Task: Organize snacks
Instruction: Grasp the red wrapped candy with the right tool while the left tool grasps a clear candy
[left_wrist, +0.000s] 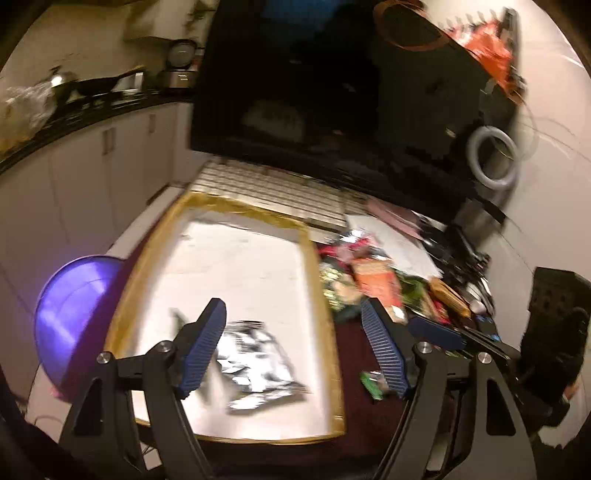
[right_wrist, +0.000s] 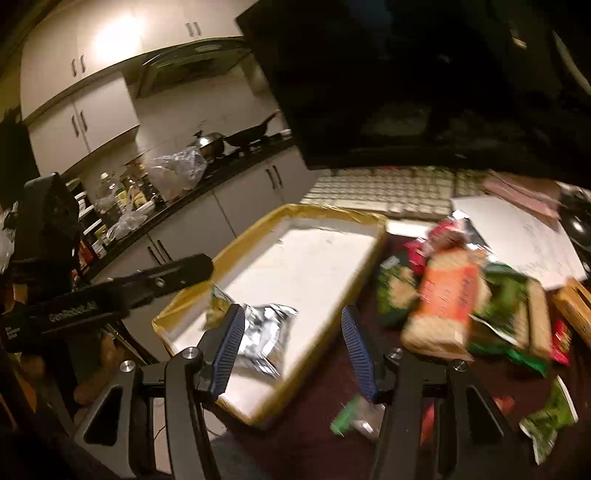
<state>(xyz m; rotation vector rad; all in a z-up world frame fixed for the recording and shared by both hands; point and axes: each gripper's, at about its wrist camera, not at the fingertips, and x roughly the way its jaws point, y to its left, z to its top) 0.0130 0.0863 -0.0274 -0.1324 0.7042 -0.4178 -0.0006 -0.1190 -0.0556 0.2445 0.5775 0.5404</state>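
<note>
A white tray with a yellow rim (left_wrist: 314, 266) (right_wrist: 373, 251) lies on the dark table. A crinkled silver snack bag (left_wrist: 258, 365) (right_wrist: 266, 332) lies in its near end. A pile of snack packs, with an orange one (left_wrist: 376, 284) (right_wrist: 447, 295) on top, lies right of the tray. My left gripper (left_wrist: 295, 347) is open and empty above the tray's near end, over the silver bag. My right gripper (right_wrist: 295, 350) is open and empty above the tray's near right rim; it also shows in the left wrist view (left_wrist: 436, 332).
A small green packet (left_wrist: 371, 384) (right_wrist: 347, 417) lies on the table by the tray's near corner. A white keyboard (left_wrist: 280, 192) (right_wrist: 388, 192) and a dark monitor (left_wrist: 332, 110) stand behind the tray. A purple ball (left_wrist: 74, 314) sits at the left. White paper (right_wrist: 517, 240) lies behind the pile.
</note>
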